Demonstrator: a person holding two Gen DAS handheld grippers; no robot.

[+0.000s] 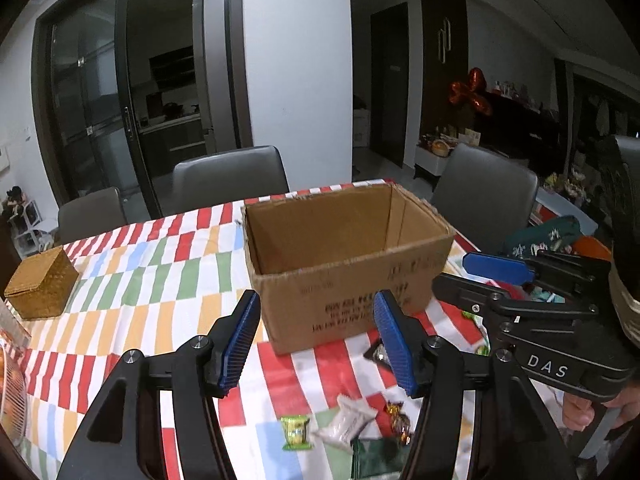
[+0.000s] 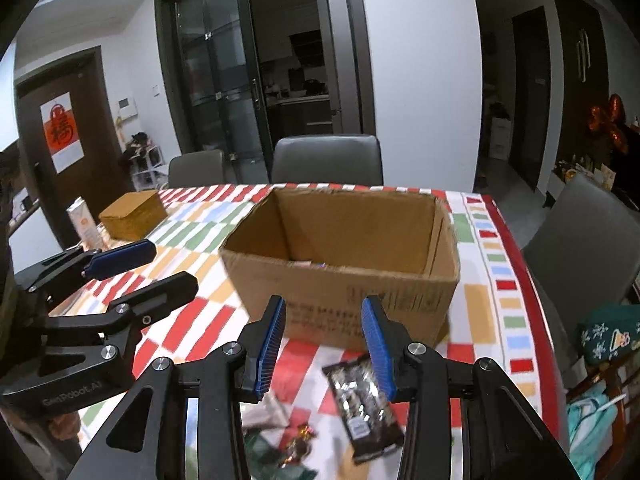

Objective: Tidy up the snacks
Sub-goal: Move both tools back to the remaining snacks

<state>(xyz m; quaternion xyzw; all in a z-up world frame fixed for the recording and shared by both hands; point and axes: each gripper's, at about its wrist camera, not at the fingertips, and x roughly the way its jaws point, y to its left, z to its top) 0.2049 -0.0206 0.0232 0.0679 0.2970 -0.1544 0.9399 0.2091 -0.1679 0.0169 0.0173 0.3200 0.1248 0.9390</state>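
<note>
Saw both the left claw (image 1: 316, 340) and right claw (image 2: 324, 346) part open and holding nothing, the cardboard box (image 2: 344, 264) nearly bare inside, and most snacks like the dark bar (image 2: 362, 404) and green candy (image 1: 296, 432) left loose on the desk (image 1: 160, 280)

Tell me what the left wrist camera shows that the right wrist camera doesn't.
Only the left wrist view: a green candy and a white packet on the cloth. Only the right wrist view: a dark snack bar lying in front of the box, a red poster on a door, and a white carton. Both show the open cardboard box, the woven box and the striped cloth.
</note>
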